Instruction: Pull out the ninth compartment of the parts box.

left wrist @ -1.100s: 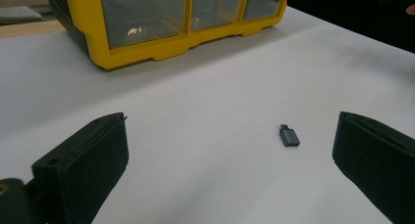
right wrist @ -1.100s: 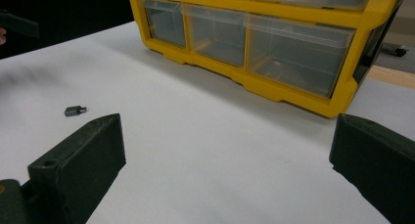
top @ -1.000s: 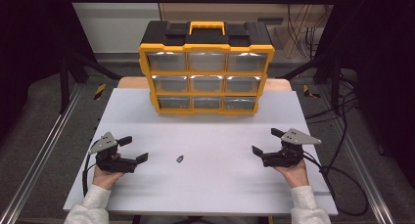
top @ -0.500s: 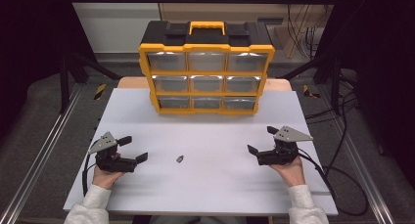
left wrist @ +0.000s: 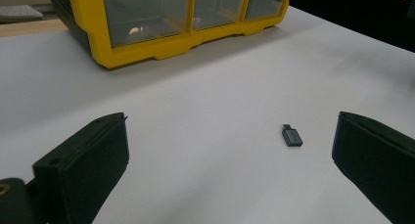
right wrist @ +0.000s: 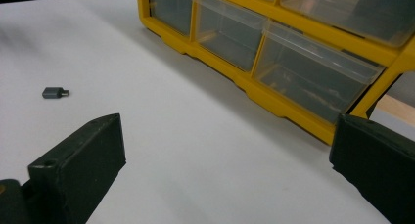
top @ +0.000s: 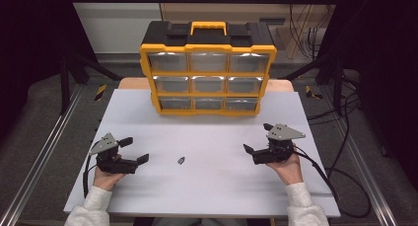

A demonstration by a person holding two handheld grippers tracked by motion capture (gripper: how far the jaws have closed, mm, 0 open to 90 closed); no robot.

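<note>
White bench (top: 207, 191) carrying a yellow drawer organiser (top: 207, 68) at its far edge, nine clear drawers shut. Left claw (top: 132, 151) and right claw (top: 256, 137) rest on the bench at either side, each with jaws spread wide and empty. A small dark adapter (top: 181, 160) lies flat on the bare bench between them, nearer the left claw and well apart from the organiser. Judged step: pick-up of the adapter. Best done by straddling its short body with the left claw low and level, then closing gently so it does not skid.
</note>
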